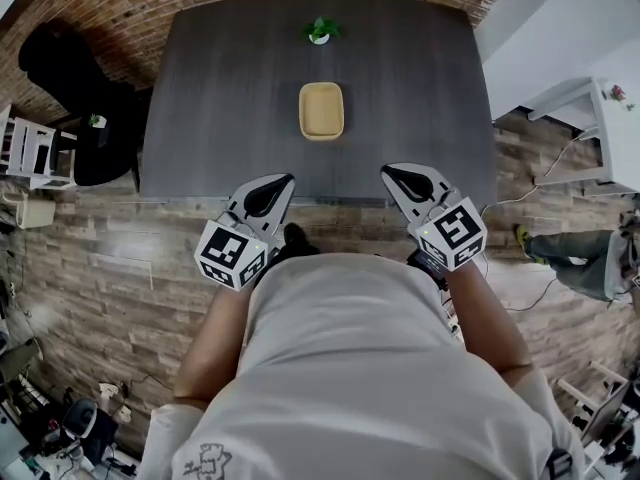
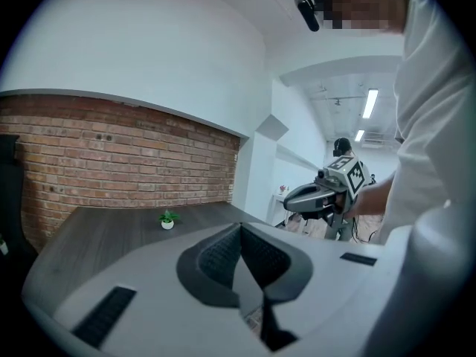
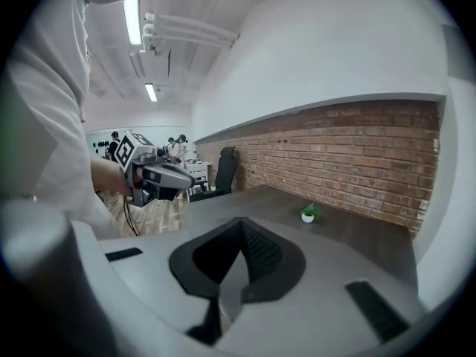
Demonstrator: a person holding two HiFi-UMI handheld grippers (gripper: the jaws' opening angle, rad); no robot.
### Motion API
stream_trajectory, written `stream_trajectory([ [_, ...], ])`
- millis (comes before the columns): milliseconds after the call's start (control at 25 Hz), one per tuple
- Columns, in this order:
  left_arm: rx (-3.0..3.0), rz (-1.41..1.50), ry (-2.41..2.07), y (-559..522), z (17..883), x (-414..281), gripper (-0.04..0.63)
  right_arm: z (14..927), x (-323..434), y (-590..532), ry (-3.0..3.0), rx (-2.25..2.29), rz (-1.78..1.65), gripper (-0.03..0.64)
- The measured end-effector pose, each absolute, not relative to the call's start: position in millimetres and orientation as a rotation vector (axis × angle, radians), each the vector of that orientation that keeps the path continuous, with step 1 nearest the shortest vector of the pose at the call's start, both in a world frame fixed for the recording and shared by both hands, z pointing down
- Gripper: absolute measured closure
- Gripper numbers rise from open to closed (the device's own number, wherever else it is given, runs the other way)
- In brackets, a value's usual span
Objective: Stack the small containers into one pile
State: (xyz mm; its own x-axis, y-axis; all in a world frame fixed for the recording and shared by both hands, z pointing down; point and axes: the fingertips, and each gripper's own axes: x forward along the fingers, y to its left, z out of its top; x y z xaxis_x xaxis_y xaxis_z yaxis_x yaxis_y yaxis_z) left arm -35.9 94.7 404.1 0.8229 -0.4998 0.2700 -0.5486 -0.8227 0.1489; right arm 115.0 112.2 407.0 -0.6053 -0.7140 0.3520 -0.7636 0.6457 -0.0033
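Note:
A small yellow container (image 1: 321, 111) sits on the middle of the dark grey table (image 1: 210, 118); from above I cannot tell whether others are nested inside it. My left gripper (image 1: 287, 179) hovers at the table's near edge, left of the container and well short of it, shut and empty. My right gripper (image 1: 387, 172) is level with it on the right, also shut and empty. In the left gripper view the jaws (image 2: 239, 226) meet with nothing between them, and the same holds in the right gripper view (image 3: 239, 222). Neither gripper view shows the container.
A little potted plant (image 1: 320, 32) stands at the table's far edge, in front of a brick wall (image 1: 120, 8). A black chair (image 1: 60, 63) is at the far left, white furniture (image 1: 600, 128) at the right. Another person's leg (image 1: 575, 258) lies on the wooden floor at the right.

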Motion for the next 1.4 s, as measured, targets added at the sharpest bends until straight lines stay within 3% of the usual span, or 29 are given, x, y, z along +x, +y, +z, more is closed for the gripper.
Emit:
stream_trajectory([
  [600, 2.838, 0.271, -0.852, 193.6, 374.0, 30.7, 0.585, 392.7, 185.3, 210.0, -2.597, 1.192, 0.201, 0.612],
  [1400, 2.855, 0.201, -0.963, 210.0, 340.2, 12.2, 0.585, 366.7, 156.6, 231.7, -2.681, 1.146, 0.092, 0.611],
])
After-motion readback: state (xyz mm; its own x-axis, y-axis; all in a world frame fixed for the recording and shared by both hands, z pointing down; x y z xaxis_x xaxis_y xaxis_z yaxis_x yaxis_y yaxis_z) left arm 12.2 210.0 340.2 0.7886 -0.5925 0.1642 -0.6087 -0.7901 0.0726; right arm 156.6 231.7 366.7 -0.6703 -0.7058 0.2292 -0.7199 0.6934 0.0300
